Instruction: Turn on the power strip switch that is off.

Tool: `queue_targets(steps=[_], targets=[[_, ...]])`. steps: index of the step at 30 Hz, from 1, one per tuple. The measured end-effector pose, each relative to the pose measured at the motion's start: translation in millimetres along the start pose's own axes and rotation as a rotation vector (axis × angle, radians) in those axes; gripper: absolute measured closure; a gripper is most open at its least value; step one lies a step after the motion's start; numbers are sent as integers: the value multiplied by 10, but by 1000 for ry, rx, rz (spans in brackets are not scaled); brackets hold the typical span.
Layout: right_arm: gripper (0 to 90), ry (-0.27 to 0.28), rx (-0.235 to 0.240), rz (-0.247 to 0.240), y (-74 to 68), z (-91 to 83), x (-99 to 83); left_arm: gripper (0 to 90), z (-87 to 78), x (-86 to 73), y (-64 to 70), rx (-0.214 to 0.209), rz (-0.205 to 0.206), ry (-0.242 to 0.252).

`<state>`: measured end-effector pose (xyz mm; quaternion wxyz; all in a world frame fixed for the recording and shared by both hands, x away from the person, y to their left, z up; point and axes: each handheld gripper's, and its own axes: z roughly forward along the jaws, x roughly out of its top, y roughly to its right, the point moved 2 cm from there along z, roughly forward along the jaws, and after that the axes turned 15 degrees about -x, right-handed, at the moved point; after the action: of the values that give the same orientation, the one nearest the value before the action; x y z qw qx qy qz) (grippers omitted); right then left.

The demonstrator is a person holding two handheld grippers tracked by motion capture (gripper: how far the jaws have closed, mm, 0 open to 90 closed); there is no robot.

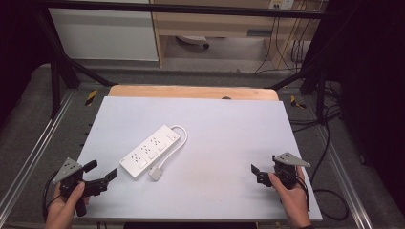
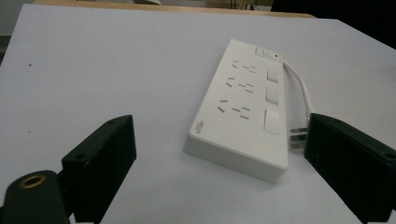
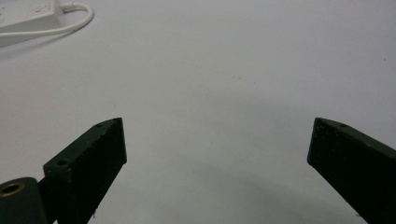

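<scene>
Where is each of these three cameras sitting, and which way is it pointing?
High view: above the person's side, looking forward and down on the table; both hands, left gripper, right gripper.
Left gripper view: rides that gripper, facing the power strip between open jaws.
Right gripper view: rides that gripper, open jaws over bare table.
Shared: all three show the power strip and its cable.

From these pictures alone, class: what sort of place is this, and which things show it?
Probably a lab or workshop rig for recording. A black metal frame surrounds a white table, loose cables trail over the floor, and a power strip lies ready.
</scene>
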<state>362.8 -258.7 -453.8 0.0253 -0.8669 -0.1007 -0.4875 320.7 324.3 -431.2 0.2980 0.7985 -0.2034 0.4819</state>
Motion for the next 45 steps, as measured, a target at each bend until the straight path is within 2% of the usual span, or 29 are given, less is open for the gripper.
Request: queue_targets(steps=[6,8,15,24,27,30,39,45], targets=[[50,6,9,6,16,-4,-3,85,8,15,14,-7,8,0],[47,3,36,1,-13,-8,2,82,17,22,38,-18,20,-2],[41,6,57,-15,-70,-53,20,75,-22,40,39,-34,27,17],[41,-2,45,-26,-98,-68,21,73,-90,88,64,-48,27,65],[39,1,42,-22,-85,-71,22,73,-101,130,105,-74,42,81],[40,-2,41,-16,-81,-70,20,72,-117,175,147,-77,55,90],[39,8,43,-9,-77,-95,26,69,-162,213,188,-90,49,74],[40,5,42,-4,-62,-100,24,68,-177,245,208,-95,59,76]])
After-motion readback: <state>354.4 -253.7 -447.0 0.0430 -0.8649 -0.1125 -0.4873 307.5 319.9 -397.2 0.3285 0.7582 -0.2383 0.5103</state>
